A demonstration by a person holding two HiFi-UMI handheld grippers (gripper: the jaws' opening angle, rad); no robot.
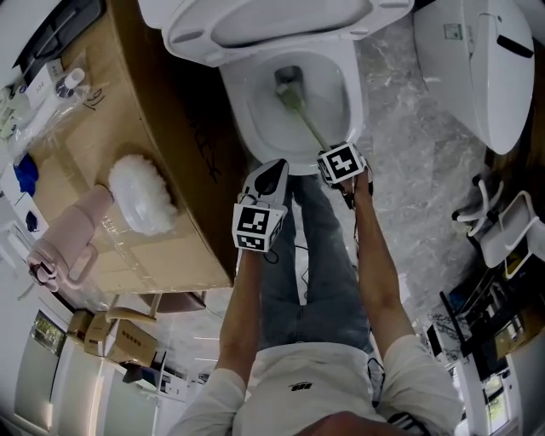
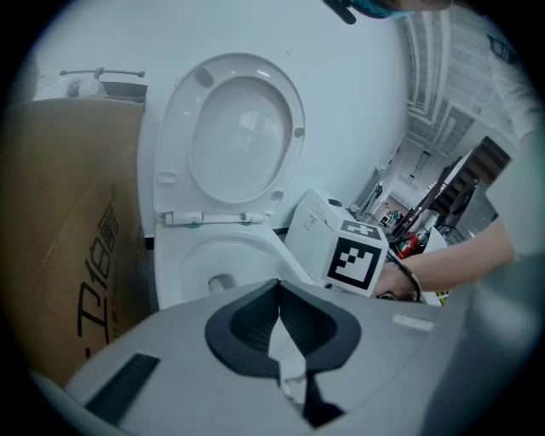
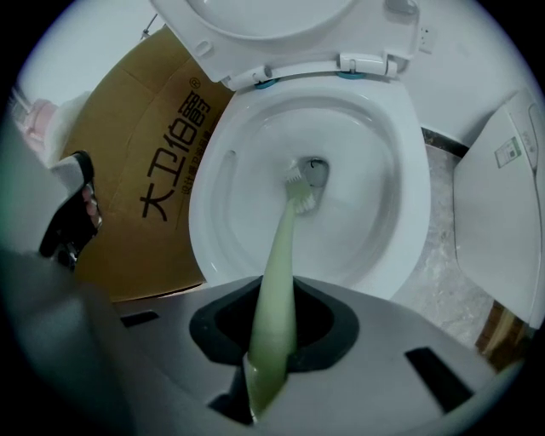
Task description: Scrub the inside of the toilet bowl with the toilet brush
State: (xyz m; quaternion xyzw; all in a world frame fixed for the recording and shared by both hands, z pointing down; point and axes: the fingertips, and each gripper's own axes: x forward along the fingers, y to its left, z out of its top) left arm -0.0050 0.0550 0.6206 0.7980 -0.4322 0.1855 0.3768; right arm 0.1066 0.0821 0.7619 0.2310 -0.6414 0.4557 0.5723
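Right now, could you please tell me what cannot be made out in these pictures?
- The toilet brush: its near end disappears between the right gripper jaws, right gripper view.
- The brush head: it is at the drain, but whether the bristles press the toilet bowl is unclear.
- Left gripper view: the left gripper body hides most of the bowl's inside and the whole brush.
- The raised lid: cut off by the top edge, head view.
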